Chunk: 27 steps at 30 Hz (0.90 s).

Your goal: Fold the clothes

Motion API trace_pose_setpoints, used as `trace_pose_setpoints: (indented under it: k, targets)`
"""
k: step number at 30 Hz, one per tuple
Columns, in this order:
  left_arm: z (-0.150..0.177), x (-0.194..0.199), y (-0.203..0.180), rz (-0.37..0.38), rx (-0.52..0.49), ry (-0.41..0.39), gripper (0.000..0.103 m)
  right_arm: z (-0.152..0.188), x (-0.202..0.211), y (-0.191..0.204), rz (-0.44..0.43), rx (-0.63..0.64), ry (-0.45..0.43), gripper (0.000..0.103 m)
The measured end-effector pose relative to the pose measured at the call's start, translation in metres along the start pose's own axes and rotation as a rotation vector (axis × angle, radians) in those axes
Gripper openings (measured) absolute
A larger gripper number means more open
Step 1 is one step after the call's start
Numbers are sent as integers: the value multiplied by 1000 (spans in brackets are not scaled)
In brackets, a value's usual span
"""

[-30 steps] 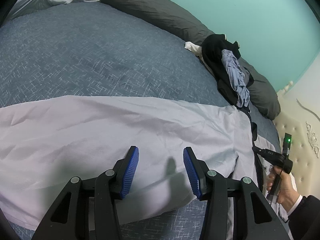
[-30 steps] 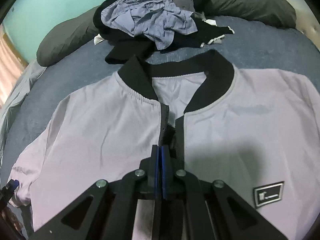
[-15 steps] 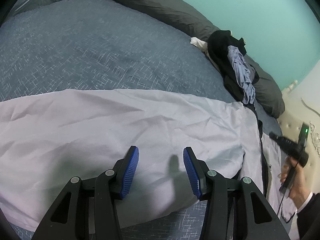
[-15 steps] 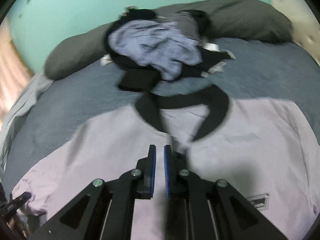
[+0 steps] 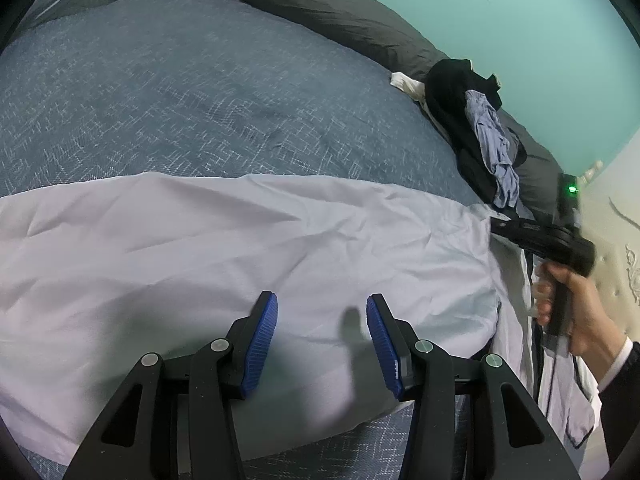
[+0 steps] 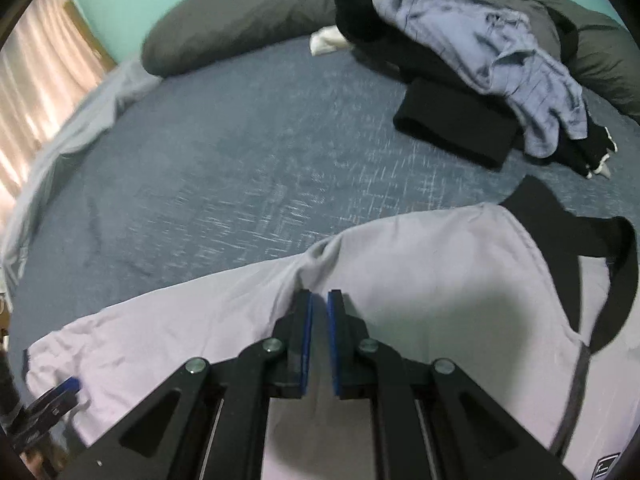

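Observation:
A pale lilac jacket lies spread flat on the blue bedspread. My left gripper hovers open over its left sleeve part, nothing between the blue pads. In the right wrist view the jacket shows its black collar and zip at the right. My right gripper hangs over the shoulder seam, pads a narrow gap apart and empty. The left wrist view shows that gripper from the side, held by a hand.
A heap of black and blue-grey clothes lies beyond the collar, against dark grey pillows. A light sheet and a curtain are at the left. A cream headboard stands at the right.
My right gripper opened slightly from fully shut at the zip and swung left from the collar to the left shoulder. My left gripper stayed open and drifted little.

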<state>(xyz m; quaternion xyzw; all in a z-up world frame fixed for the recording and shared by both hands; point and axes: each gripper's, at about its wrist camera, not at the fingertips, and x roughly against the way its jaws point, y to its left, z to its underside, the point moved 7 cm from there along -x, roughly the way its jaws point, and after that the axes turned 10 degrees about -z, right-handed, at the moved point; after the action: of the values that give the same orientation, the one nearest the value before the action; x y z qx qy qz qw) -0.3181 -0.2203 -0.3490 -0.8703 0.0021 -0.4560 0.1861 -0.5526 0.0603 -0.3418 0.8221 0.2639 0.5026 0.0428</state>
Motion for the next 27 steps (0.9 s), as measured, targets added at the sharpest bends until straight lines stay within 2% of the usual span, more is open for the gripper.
trace_pose_setpoints:
  k: [2, 5, 8, 10, 13, 15, 16, 19, 21, 24, 26, 27]
  targets:
    - [0, 0, 0, -2, 1, 0, 51, -3, -6, -9, 51, -17, 7, 7]
    - [0, 0, 1, -2, 4, 0, 51, -10, -1, -24, 111, -67, -36, 7]
    - [0, 0, 1, -3, 6, 0, 51, -17, 21, -18, 50, -69, -136, 7]
    - [0, 1, 1, -5, 5, -1, 51, -18, 31, -10, 15, -43, -164, 7]
    - [1, 1, 1, -8, 5, -2, 51, -5, 26, -5, -45, -33, -94, 7]
    - [1, 1, 1, -10, 5, -1, 51, 8, 17, -16, 16, -41, -22, 7]
    - [1, 1, 1, -9, 8, -1, 51, 12, 18, -23, 34, -59, -12, 7]
    - [1, 1, 1, -12, 7, -2, 51, 16, 35, -42, 46, -123, -73, 7]
    - [1, 1, 1, -16, 3, -2, 51, 12, 48, -46, 27, -120, -120, 7]
    - [1, 0, 1, -18, 0, -2, 51, 2, 49, -45, 5, -104, -125, 8]
    - [1, -1, 1, -19, -1, -2, 51, -5, 45, -44, -11, -119, -113, 18]
    - [1, -1, 1, -17, 0, -2, 51, -8, 42, -44, -9, -131, -106, 31]
